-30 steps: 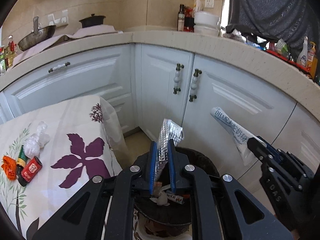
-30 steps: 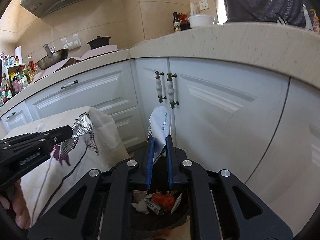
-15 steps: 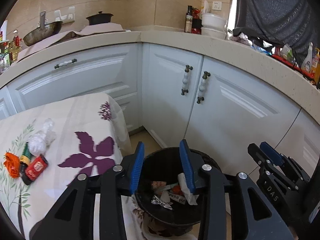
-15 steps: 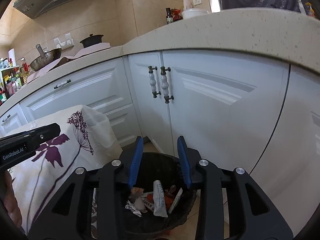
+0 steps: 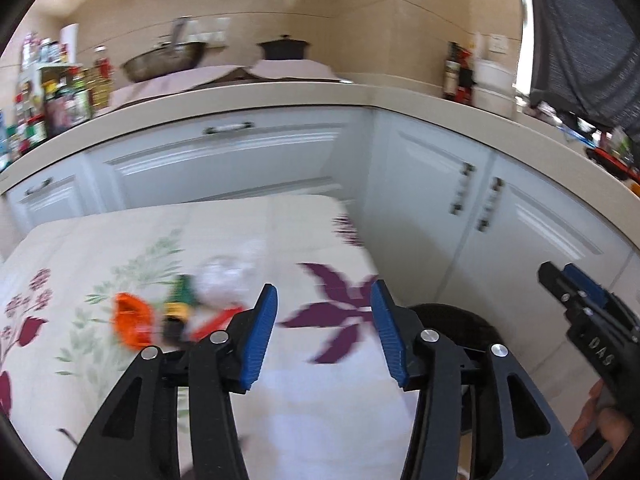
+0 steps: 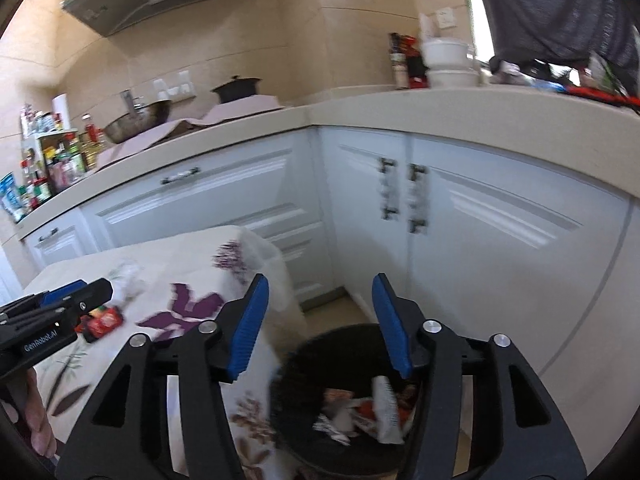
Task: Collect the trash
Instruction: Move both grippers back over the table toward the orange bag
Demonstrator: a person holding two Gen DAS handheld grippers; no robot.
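Over table (image 5: pixel 320 412): left tongs (image 5: pixel 323 330) agape, empty

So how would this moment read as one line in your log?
left gripper: open, empty | right gripper: open, empty | bin: holds wrappers | table: trash left

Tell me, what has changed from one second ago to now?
Both tongs, left and right, let go of their wrappers, which now lie in the black bin. The jaws stand wide open. The left one has swung toward the table. The orange scrap and its neighbours stayed there.
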